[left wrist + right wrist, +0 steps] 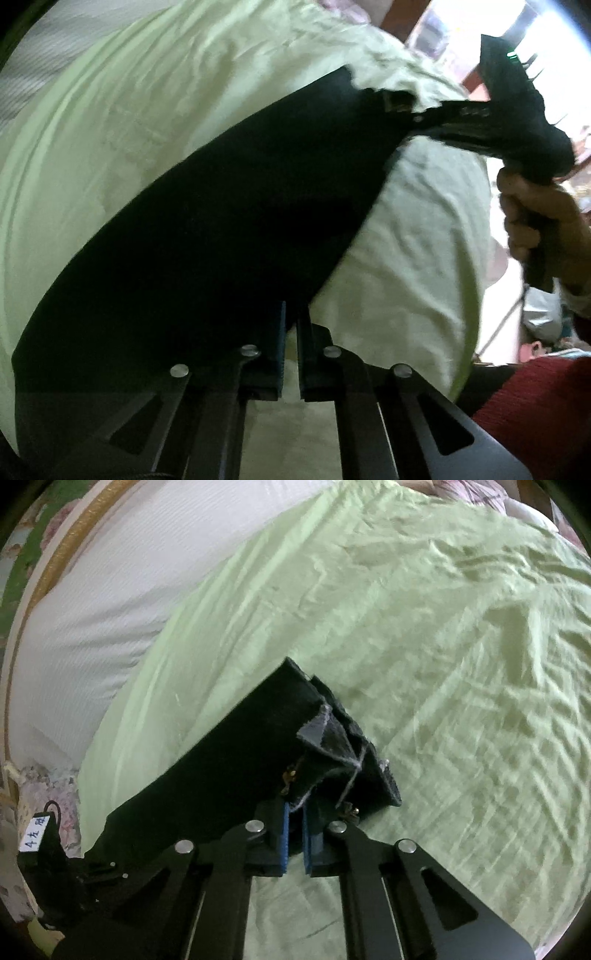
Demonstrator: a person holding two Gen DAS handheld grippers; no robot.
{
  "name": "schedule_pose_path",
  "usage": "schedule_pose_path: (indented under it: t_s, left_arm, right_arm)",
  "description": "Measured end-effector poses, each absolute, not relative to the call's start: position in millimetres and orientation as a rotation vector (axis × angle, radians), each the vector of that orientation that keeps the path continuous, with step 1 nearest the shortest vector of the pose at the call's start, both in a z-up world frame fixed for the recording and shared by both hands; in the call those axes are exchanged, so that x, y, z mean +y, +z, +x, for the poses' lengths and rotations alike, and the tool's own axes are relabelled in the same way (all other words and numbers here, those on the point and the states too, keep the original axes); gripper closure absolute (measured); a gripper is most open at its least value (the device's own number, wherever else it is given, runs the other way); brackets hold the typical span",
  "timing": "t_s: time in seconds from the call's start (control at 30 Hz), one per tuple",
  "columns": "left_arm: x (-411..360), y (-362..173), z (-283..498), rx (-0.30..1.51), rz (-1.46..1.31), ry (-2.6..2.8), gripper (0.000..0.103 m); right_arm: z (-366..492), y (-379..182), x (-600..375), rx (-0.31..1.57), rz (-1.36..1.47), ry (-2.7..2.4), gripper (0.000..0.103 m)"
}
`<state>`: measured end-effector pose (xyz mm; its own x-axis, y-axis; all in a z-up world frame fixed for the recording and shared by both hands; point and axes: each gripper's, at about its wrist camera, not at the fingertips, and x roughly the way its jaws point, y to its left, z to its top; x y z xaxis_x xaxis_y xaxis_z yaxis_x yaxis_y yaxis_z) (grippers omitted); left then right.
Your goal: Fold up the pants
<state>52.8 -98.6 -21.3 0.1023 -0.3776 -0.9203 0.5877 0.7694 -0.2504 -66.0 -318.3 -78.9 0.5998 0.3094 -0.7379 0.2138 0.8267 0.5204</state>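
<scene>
Pinching both ends of the black pants (207, 236) stretched over the green sheet (110, 147): left gripper (291, 325) and right gripper (295, 823) clamp fabric. I'd lift evenly, keeping the edges aligned.

Your left-wrist view is pretty smeared, so the pants (207, 221) are just a black slab with no seams showing. Their near end runs under the left gripper (291, 325), out of sight. Beyond the right gripper (294, 814), the waistband folds bunch up and hide whatever fabric sits between the blue pads (284, 834).
</scene>
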Motion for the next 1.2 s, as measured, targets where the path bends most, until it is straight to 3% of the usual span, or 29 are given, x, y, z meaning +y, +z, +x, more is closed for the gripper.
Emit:
schedule_pose_path:
  t_s: [0.33, 0.43, 0.5, 0.57, 0.63, 0.87, 0.97, 1.0, 1.07, 1.2]
  left_arm:
    - [-101, -26, 52, 1.339, 0.148, -0.757, 0.100]
    - [-98, -18, 60, 1.347, 0.114, -0.753, 0.094]
    - [-93, -9, 69, 1.349, 0.079, -0.758, 0.082]
    - [-92, -2, 82, 1.346, 0.040, -0.761, 0.077]
    - [-91, 6, 93, 1.337, 0.004, -0.767, 0.073]
    - [-120, 8, 146, 1.374, -0.038, -0.773, 0.047]
    - [-140, -2, 163, 1.407, -0.032, -0.790, 0.046]
    - [-146, -4, 168, 1.421, -0.028, -0.794, 0.044]
    - [-161, -11, 180, 1.446, -0.011, -0.795, 0.044]
    - [-191, -18, 197, 1.464, 0.028, -0.827, 0.039]
  right_arm:
    - [-73, -87, -325, 0.983, 0.631, 0.016, 0.096]
    - [-74, -88, -331, 1.004, 0.673, 0.010, 0.084]
    - [-79, -87, -335, 1.006, 0.712, 0.015, 0.077]
    - [-87, -84, -337, 1.001, 0.716, -0.015, 0.045]
    - [-95, -83, -340, 0.977, 0.736, -0.036, 0.037]
    - [-99, -100, -343, 0.972, 0.861, 0.003, 0.037]
    - [-90, -107, -342, 0.940, 0.906, 0.020, 0.039]
    - [-87, -109, -341, 0.937, 0.919, 0.021, 0.049]
    - [-82, -115, -338, 0.944, 0.938, 0.025, 0.090]
    - [-90, -115, -354, 0.896, 0.965, 0.048, 0.091]
